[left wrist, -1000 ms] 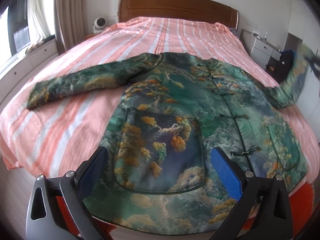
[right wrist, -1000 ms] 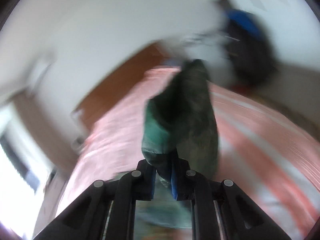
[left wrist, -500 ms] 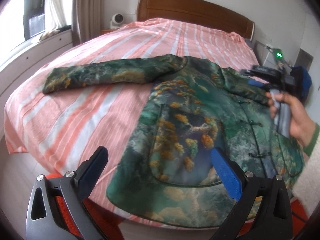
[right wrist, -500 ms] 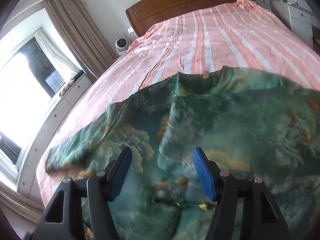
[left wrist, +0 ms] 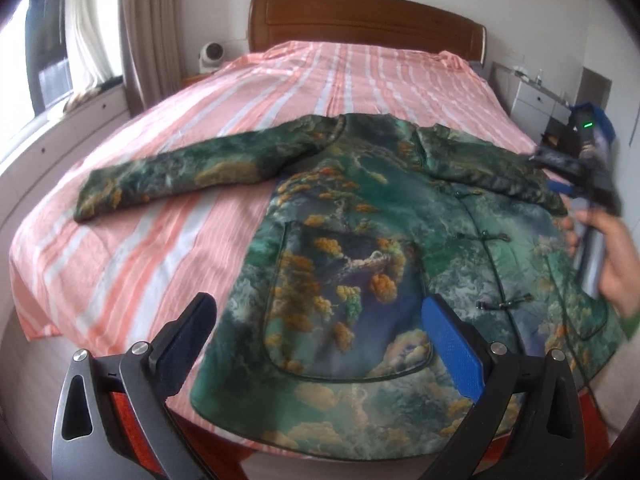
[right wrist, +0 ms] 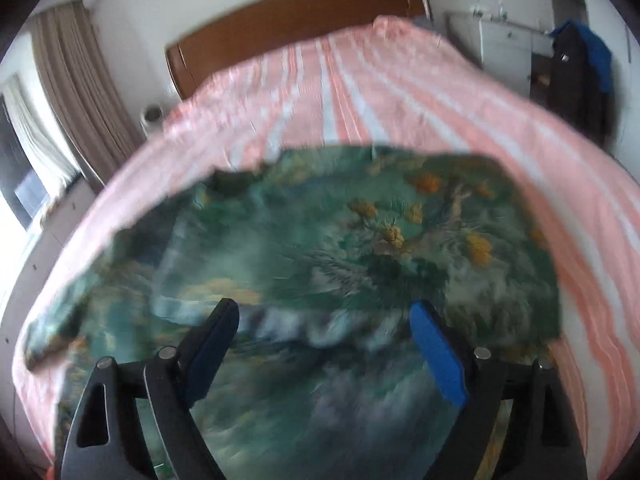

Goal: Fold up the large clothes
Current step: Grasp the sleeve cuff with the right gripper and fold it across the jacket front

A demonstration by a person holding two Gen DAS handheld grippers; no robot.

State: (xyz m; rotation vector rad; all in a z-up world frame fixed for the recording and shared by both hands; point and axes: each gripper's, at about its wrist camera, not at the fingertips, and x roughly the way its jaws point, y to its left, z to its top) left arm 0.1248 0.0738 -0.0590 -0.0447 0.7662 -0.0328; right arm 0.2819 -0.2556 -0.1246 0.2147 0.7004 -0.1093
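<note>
A large green jacket [left wrist: 360, 248] printed with trees and clouds lies face up on the pink striped bed [left wrist: 160, 264]. One sleeve [left wrist: 168, 176] stretches out flat to the left. The other sleeve [left wrist: 488, 172] lies over the jacket's upper right part, its cuff by my right gripper [left wrist: 560, 188], which a hand [left wrist: 612, 268] holds. My left gripper [left wrist: 318, 304] hovers open above the jacket's pocket near the hem, holding nothing. In the right wrist view my right gripper [right wrist: 324, 310] hangs over blurred jacket cloth [right wrist: 360, 240]; its jaws are opening and nothing is between them.
A wooden headboard [left wrist: 364, 20] closes the far end of the bed. A small white fan [left wrist: 210, 56] stands at the back left by the curtain [left wrist: 152, 32]. A white cabinet [left wrist: 536, 100] and dark hanging clothes [right wrist: 576, 80] are at the right. Something red [left wrist: 132, 412] shows below the bed's near edge.
My right gripper held the right sleeve up in shut jaws; it has let go and spread its jaws, and the sleeve now lies on the jacket. The left gripper stayed open.
</note>
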